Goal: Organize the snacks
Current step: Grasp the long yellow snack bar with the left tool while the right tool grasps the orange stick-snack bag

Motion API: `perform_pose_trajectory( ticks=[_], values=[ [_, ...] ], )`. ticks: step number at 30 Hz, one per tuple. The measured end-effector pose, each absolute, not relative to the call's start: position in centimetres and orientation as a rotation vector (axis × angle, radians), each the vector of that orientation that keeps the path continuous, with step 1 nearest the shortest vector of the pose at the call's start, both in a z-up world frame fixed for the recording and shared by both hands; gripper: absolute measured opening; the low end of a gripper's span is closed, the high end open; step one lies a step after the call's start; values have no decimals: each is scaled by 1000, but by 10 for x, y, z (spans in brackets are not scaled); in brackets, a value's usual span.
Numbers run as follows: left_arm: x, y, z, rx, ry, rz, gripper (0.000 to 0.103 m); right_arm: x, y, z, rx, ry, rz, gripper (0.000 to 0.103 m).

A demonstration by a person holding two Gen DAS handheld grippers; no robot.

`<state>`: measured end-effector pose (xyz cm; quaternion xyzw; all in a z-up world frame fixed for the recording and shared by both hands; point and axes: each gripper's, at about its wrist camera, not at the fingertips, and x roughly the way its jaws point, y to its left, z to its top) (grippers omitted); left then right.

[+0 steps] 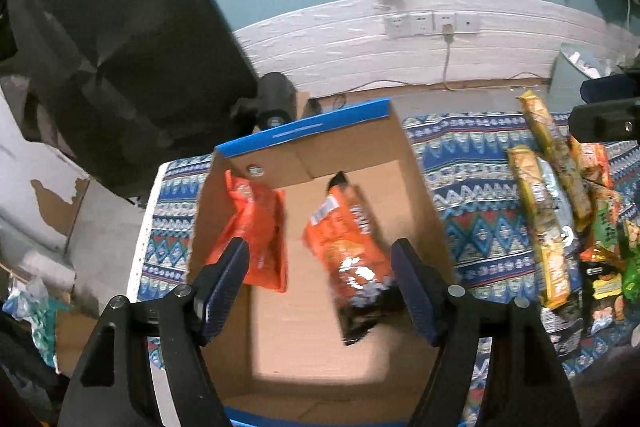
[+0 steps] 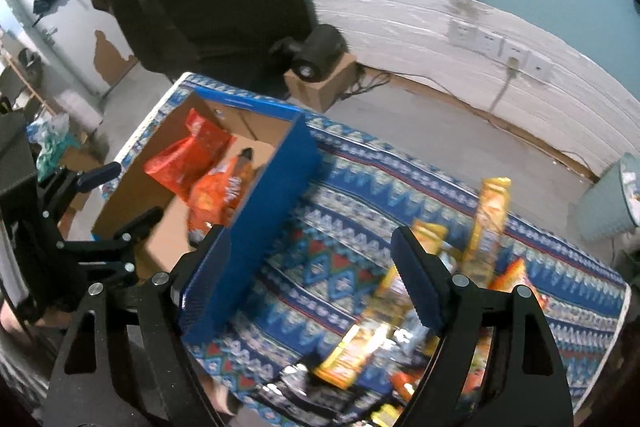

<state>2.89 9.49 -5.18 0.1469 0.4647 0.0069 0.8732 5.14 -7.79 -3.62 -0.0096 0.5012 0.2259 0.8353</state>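
Note:
An open cardboard box (image 1: 416, 187) with blue outer walls stands on a patterned cloth. Inside lie a plain orange snack bag (image 1: 256, 227) at the left and an orange-and-black chip bag (image 1: 348, 251) in the middle, blurred. My left gripper (image 1: 320, 287) is open and empty above the box. The box (image 2: 256, 211) and both bags show in the right wrist view, where the left gripper (image 2: 120, 195) appears at the left. My right gripper (image 2: 312, 275) is open and empty above the cloth, between the box and a pile of snack packs (image 2: 440, 287).
The patterned cloth (image 1: 472, 163) covers the table. Long yellow packs (image 1: 540, 219) and several other snacks lie at the right. A black speaker (image 1: 276, 99) sits on a carton behind. A pale bin (image 2: 608, 199) stands on the floor at right.

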Motion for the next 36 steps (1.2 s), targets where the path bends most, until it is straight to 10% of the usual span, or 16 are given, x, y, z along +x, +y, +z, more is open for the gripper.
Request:
perform_pose_trajectory(
  ticks=[36],
  values=[
    [73, -52, -93, 330, 1113, -199, 75, 41, -252, -96, -203, 1118, 331, 83]
  ],
)
